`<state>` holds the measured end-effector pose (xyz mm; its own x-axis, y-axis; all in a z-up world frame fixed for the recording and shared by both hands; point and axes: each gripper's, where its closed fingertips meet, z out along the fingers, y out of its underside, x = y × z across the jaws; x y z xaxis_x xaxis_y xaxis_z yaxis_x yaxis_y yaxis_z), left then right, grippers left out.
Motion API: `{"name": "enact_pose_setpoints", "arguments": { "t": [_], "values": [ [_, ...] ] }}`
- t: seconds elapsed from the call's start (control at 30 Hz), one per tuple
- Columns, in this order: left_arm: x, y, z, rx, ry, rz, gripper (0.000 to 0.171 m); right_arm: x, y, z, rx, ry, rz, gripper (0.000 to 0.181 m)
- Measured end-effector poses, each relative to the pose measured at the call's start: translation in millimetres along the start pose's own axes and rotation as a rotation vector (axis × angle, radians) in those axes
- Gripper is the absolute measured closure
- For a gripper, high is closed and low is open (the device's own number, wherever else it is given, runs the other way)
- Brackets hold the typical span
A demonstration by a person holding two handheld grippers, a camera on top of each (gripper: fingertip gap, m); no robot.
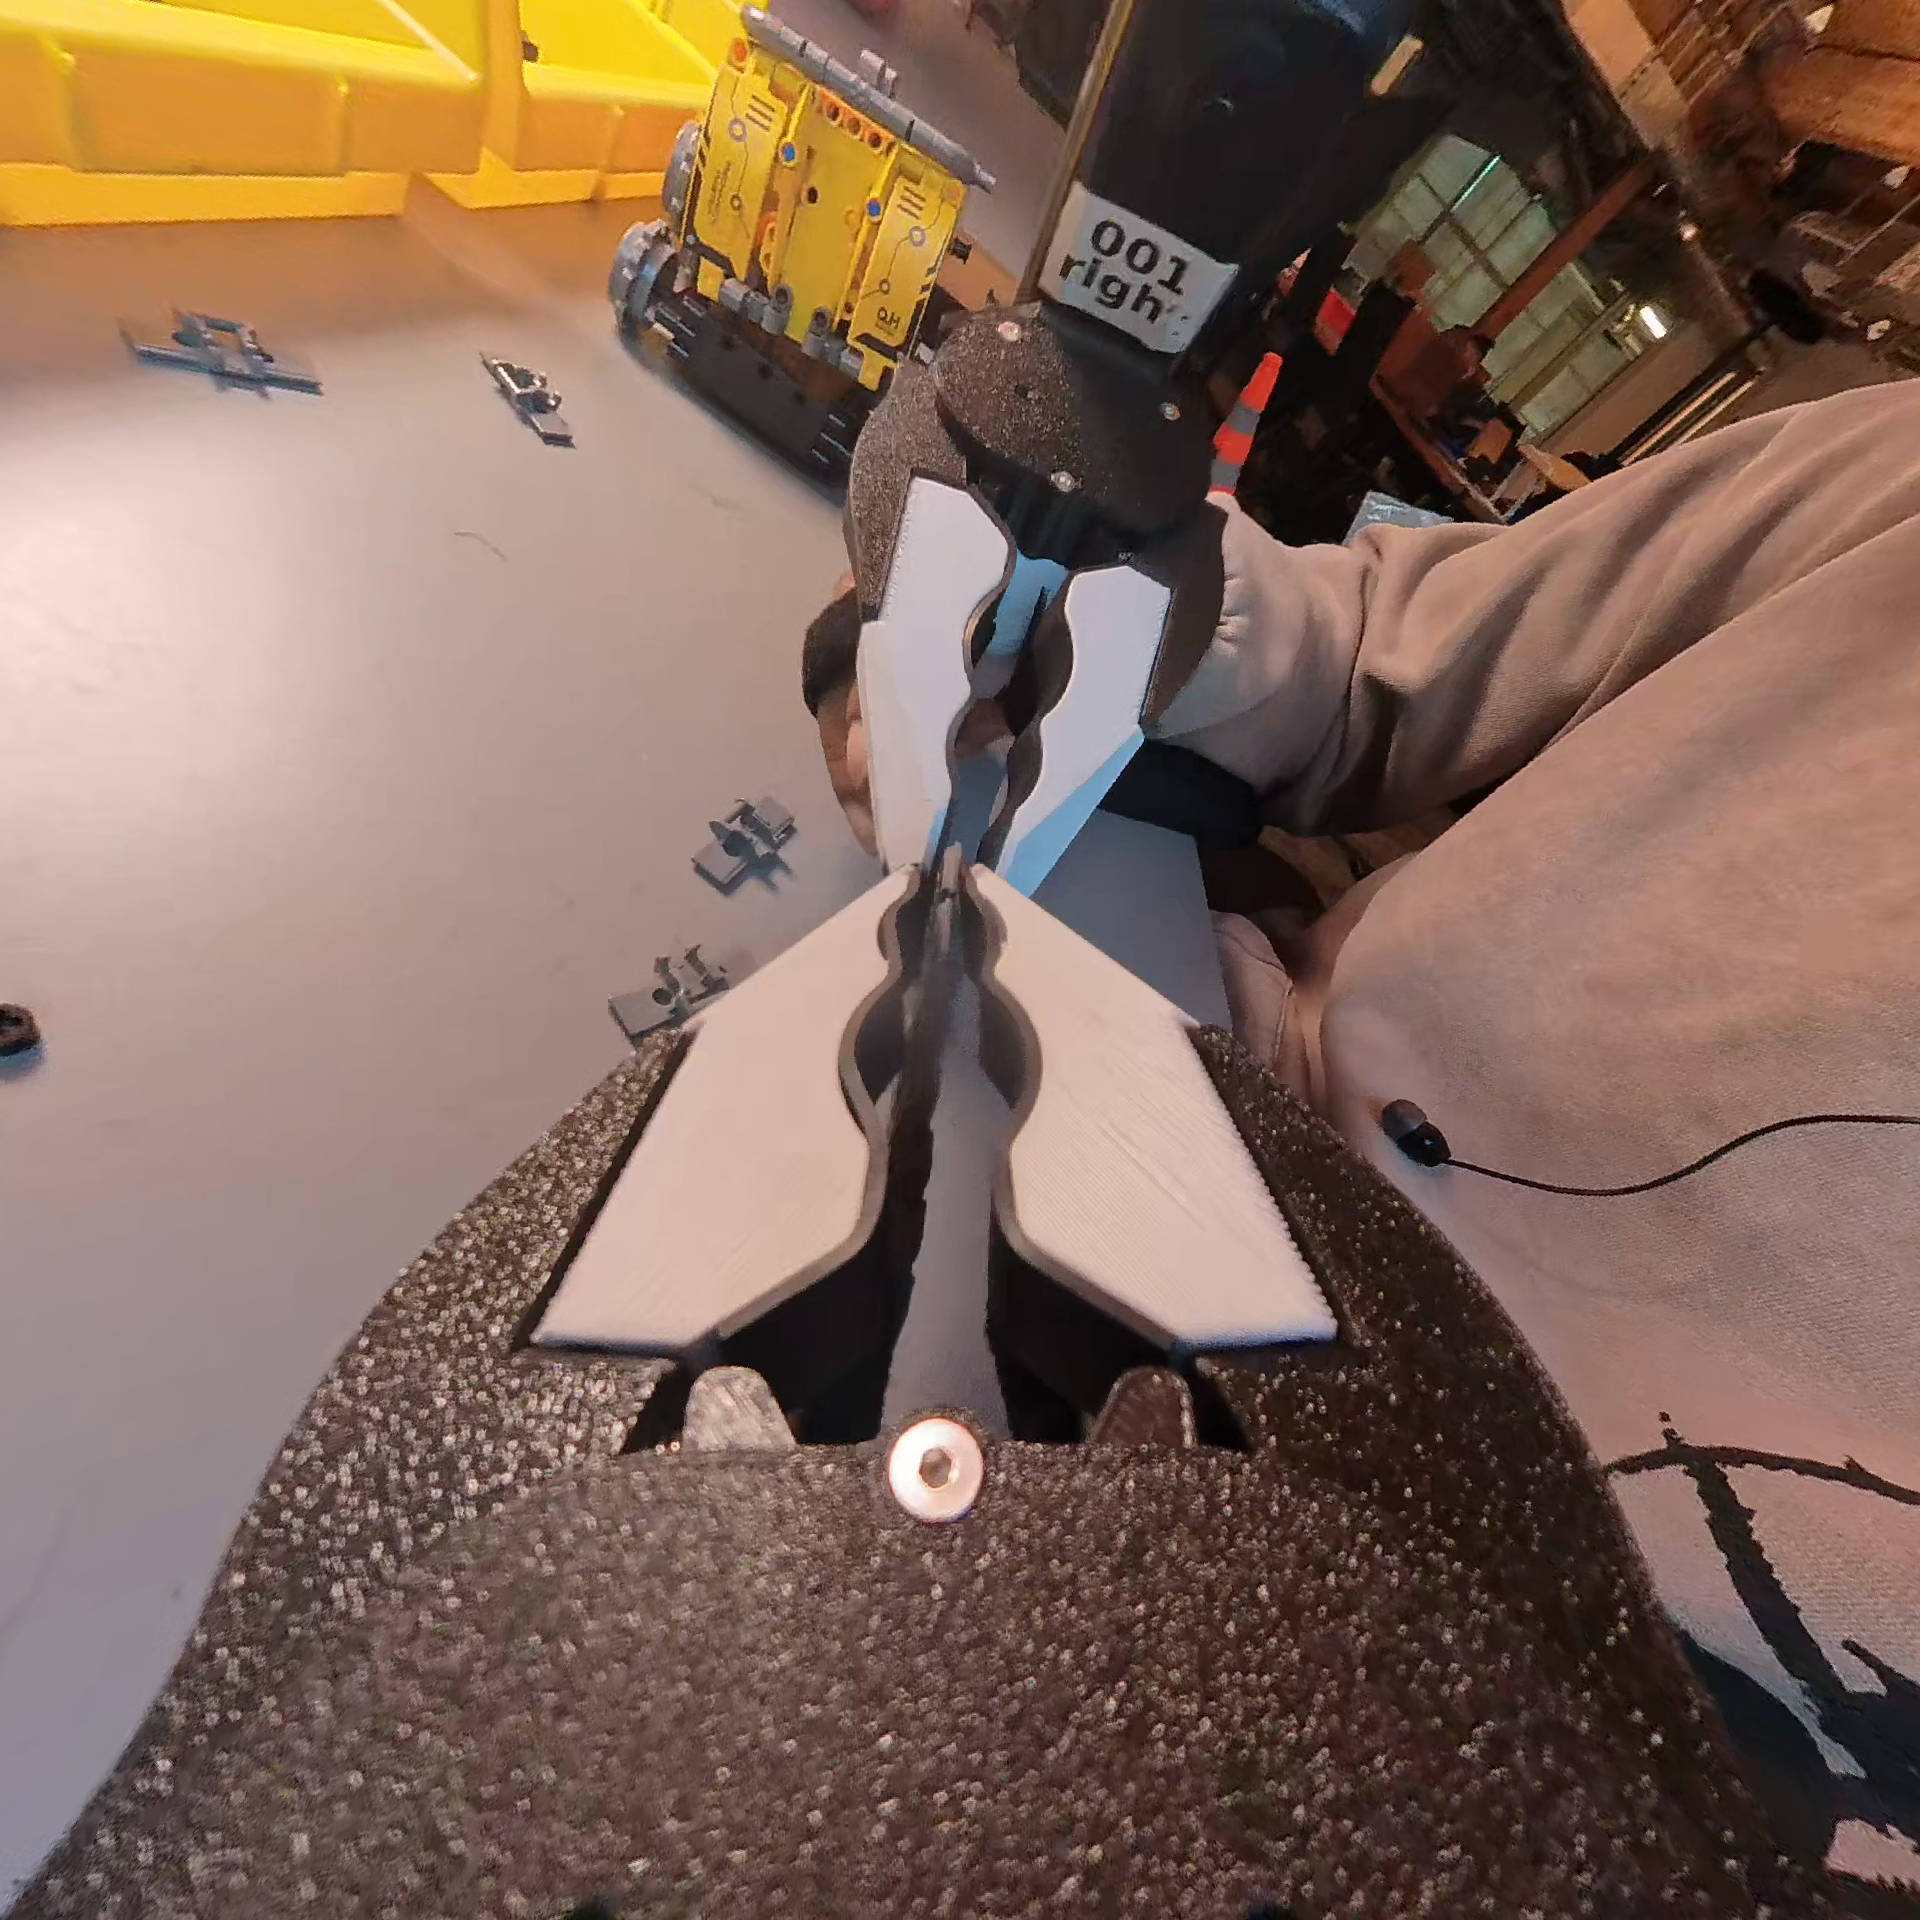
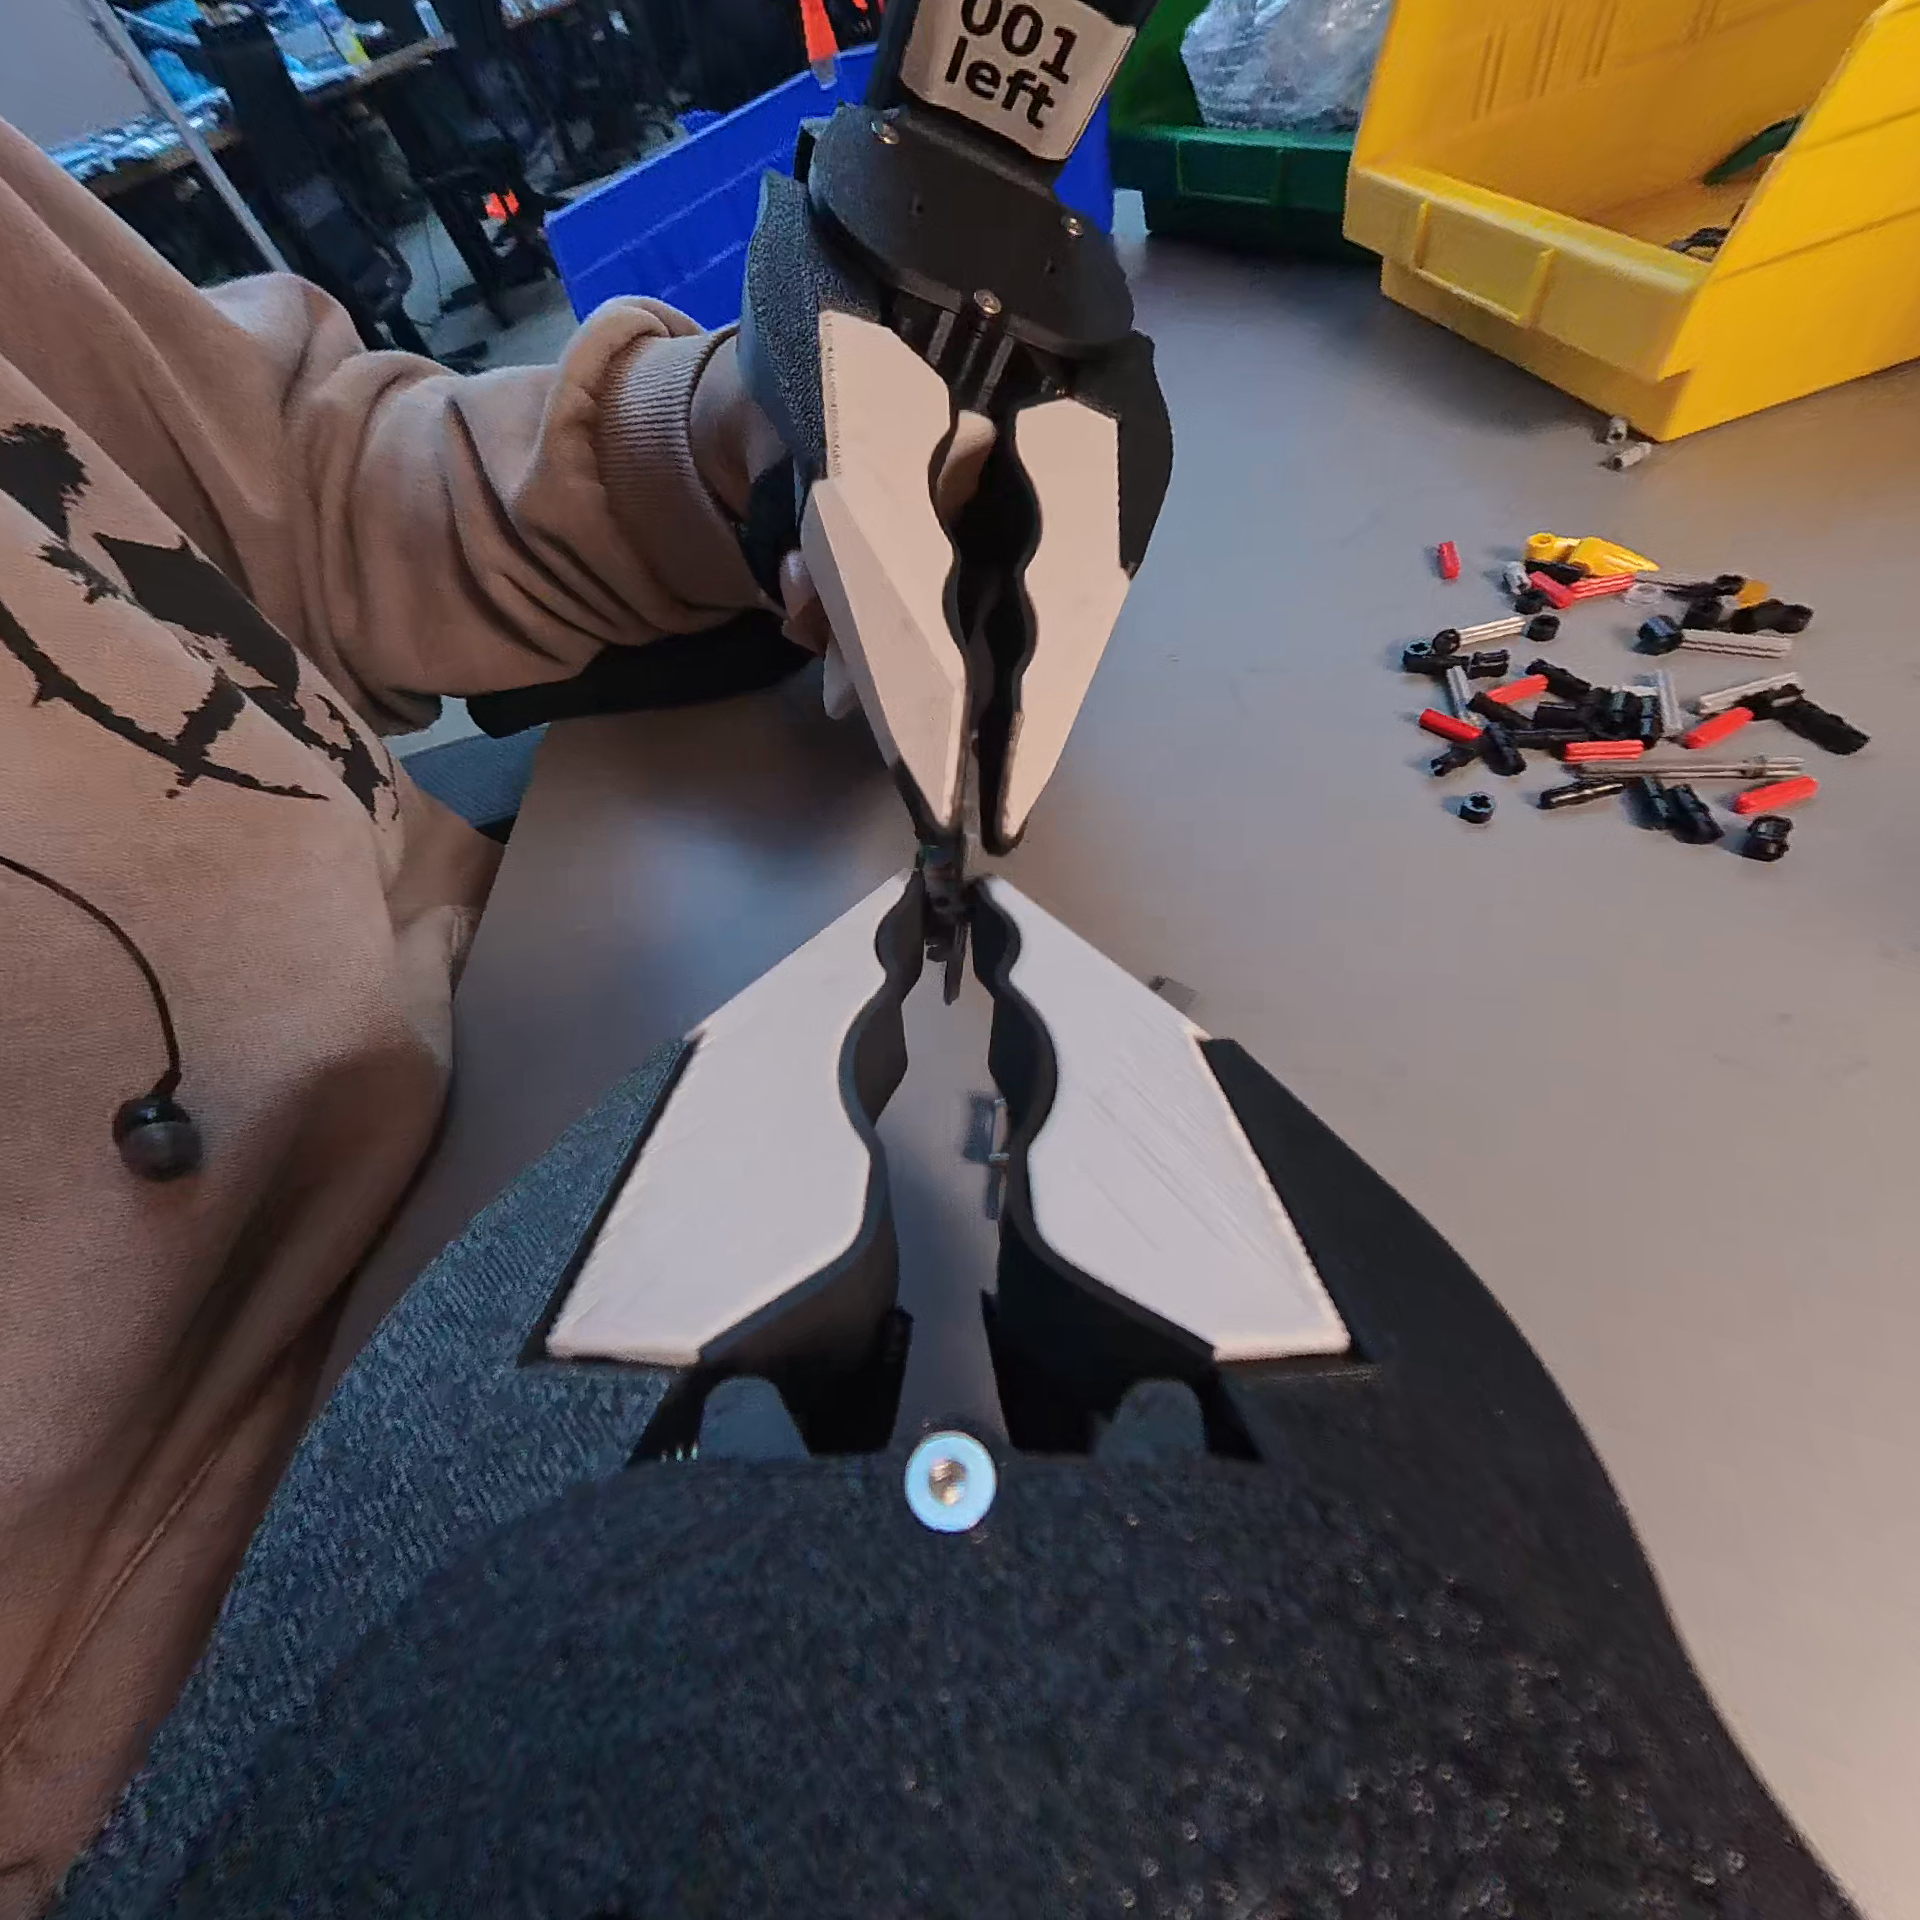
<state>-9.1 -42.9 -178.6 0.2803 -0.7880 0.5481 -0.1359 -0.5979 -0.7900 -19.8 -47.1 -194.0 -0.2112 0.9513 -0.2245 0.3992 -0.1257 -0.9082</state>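
Both jaws clenched tip-to-tip on small dark part (image 2: 943, 914): left gripper (image 1: 943, 883); right gripper (image 2: 948, 883); above grey table (image 2: 1455, 1039).

Both wide-angle views bend strongly toward the edges, so straight lines bow. Soft overhead light lies evenly on the grey counter (image 1: 312, 727), leaving a pale sheen and only faint shadows under small parts. The yellow bins (image 1: 260, 94) glow nearly overexposed. The background beyond the counter is dim and slightly soft; near surfaces show mild blur.
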Motion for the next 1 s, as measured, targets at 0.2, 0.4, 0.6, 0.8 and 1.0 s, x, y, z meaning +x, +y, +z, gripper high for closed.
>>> {"name": "enact_pose_setpoints", "arguments": {
  "t": [0.2,0.4,0.6,0.8,1.0],
  "values": [
    [-0.2,8.6,-2.9,-0.055,-0.023,0.07,0.166,-2.6,-2.2,-6.8,0.034,-0.043,0.052,0.175],
    [-1.4,8.6,-3.7,-0.059,-0.031,0.045,0.169,-2.3,-8.2,-9.3,0.075,-0.033,0.047,0.167],
    [-0.3,12.5,-1.2,-0.079,-0.03,0.062,0.169,2.1,-11.0,-12.0,0.095,-0.021,0.071,0.18],
    [-0.6,13.9,0.0,-0.08,-0.025,0.059,0.169,1.6,-7.2,-9.4,0.076,-0.025,0.075,0.178],
    [-0.9,13.3,1.0,-0.073,-0.027,0.065,0.168,-0.6,-6.9,-9.4,0.07,-0.038,0.07,0.18]
  ]
}}
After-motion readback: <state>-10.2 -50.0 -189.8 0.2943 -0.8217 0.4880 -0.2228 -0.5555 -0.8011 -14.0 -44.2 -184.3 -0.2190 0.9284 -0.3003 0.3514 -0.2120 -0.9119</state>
